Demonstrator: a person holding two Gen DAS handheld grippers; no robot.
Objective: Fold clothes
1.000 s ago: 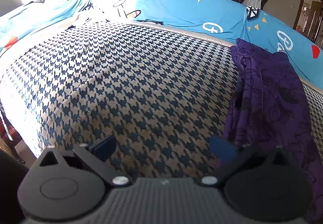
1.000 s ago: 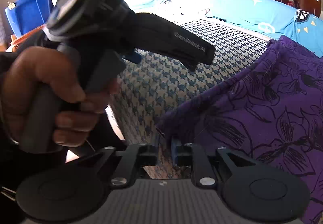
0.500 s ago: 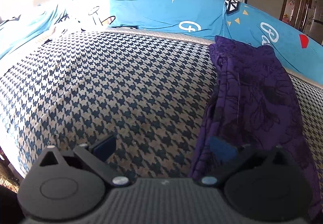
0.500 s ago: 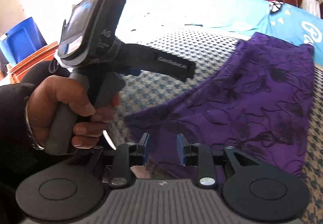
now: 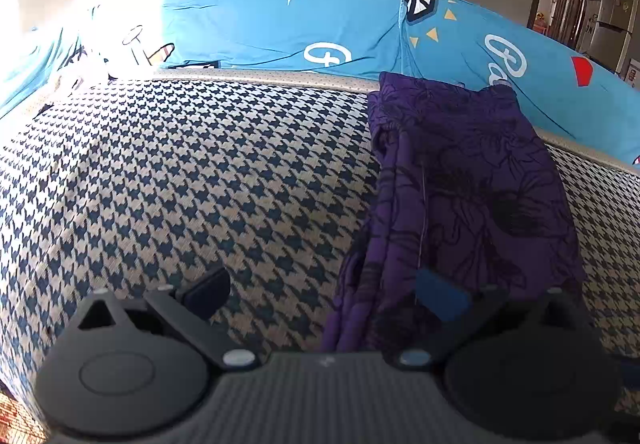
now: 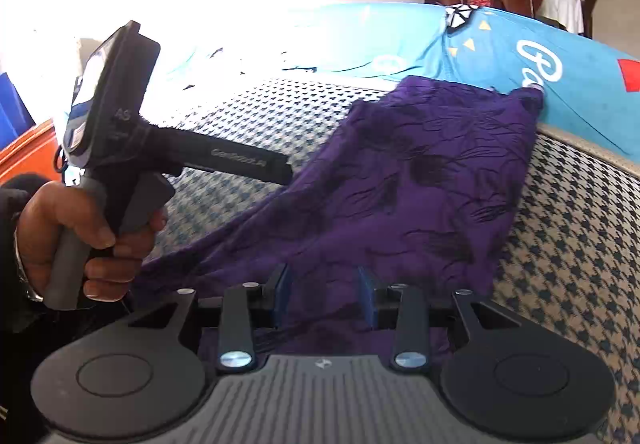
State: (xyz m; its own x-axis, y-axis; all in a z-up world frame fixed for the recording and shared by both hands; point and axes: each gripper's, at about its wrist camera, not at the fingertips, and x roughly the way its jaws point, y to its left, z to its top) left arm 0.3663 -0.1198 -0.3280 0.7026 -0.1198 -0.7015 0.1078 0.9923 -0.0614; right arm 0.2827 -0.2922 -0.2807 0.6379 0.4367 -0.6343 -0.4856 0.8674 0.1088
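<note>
Where the purple floral garment (image 6: 420, 180) lay, it ran lengthwise from near edge to far edge over the houndstooth bed cover (image 5: 192, 172), its far end touching the blue printed sheet (image 5: 320, 24). Right tool (image 6: 323, 294): fingers apart, garment's near edge between them, unclamped. Left tool (image 5: 320, 286): fingers wide apart, right pad (image 5: 440, 298) over the garment's bunched left edge. A hand (image 6: 80, 228) gripped the left tool's handle.
</note>
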